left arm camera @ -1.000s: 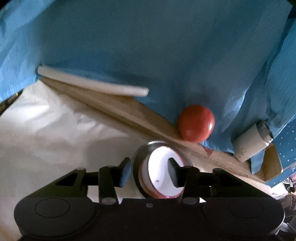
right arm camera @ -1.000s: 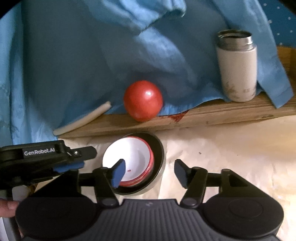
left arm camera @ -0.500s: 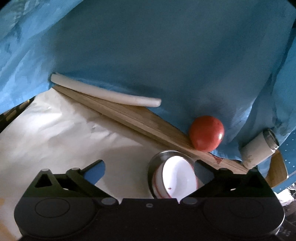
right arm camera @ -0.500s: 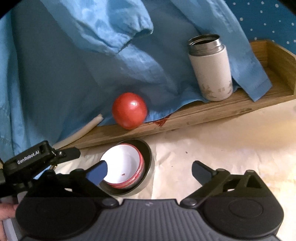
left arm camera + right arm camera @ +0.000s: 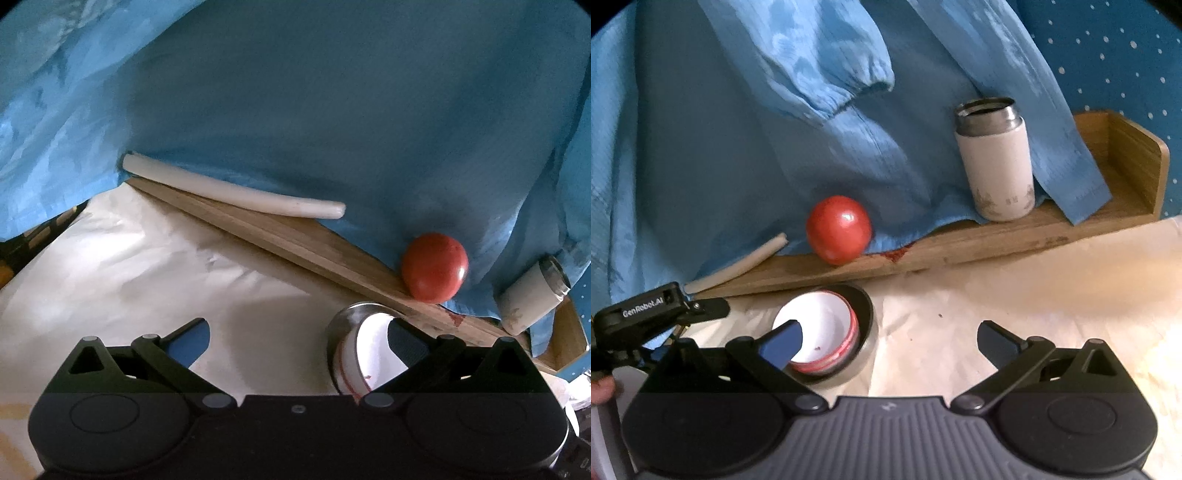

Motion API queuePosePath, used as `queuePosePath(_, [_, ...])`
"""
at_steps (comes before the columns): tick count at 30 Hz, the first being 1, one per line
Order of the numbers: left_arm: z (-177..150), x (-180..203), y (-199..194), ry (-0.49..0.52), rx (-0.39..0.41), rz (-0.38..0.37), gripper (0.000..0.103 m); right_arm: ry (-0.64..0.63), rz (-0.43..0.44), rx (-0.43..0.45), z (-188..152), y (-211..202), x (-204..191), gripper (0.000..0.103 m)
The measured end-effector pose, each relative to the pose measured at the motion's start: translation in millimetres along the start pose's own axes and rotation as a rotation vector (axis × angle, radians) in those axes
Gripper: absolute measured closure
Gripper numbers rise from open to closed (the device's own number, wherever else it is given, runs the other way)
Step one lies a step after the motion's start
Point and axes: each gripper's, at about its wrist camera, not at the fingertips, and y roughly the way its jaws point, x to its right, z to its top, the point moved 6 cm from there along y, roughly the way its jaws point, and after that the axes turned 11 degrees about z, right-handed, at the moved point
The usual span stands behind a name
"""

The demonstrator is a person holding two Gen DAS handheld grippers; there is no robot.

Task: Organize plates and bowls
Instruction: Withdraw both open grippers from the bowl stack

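Observation:
A white bowl with a red rim (image 5: 820, 325) sits nested inside a steel bowl (image 5: 866, 314) on the pale paper, just in front of the wooden shelf. My right gripper (image 5: 890, 339) is open wide; its left finger overlaps the white bowl in view and nothing is between its fingers. In the left wrist view the white bowl (image 5: 373, 350) and the steel bowl (image 5: 343, 321) lie at the lower right, partly behind the right finger of my open left gripper (image 5: 297, 339), which holds nothing. The left gripper's black finger (image 5: 709, 308) reaches in from the left.
A low wooden shelf (image 5: 997, 236) carries a red tomato (image 5: 838, 229), a white steel-topped flask (image 5: 995, 162) and a white stick (image 5: 232, 192). Blue cloth (image 5: 738, 129) hangs behind it. Crumpled paper (image 5: 147, 266) covers the table. A fingertip (image 5: 600, 389) shows at the left edge.
Both grippers opened wide from a half-shut stance on the nested bowls' rims and let go. Both drew back slightly; the bowls stayed on the paper.

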Motion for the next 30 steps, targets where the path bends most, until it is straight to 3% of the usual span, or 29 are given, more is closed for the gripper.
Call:
queuePosePath(11, [-4.6,-17.8,4.1,0.026,-0.002,0.012,0.001,-0.016,-0.032,-0.083,-16.5,4.1,6.9,0.0])
queuePosePath(18, [-10.5,-22.1,17.6,0.059,-0.088,-0.022,0.001,-0.004,-0.078,-0.102,-18.4,8.3,15.1,0.0])
queuePosePath(23, [-15.2,-23.8,25.4,0.016,-0.139,-0.073,0.001,-0.004,-0.101,-0.112,-16.1,13.7,19.0,0.0])
queuePosePath(30, [-14.3,-23.8,34.7,0.072,-0.151,-0.038,0.001,0.035,-0.151,-0.139,-13.8,23.0,29.5,0.0])
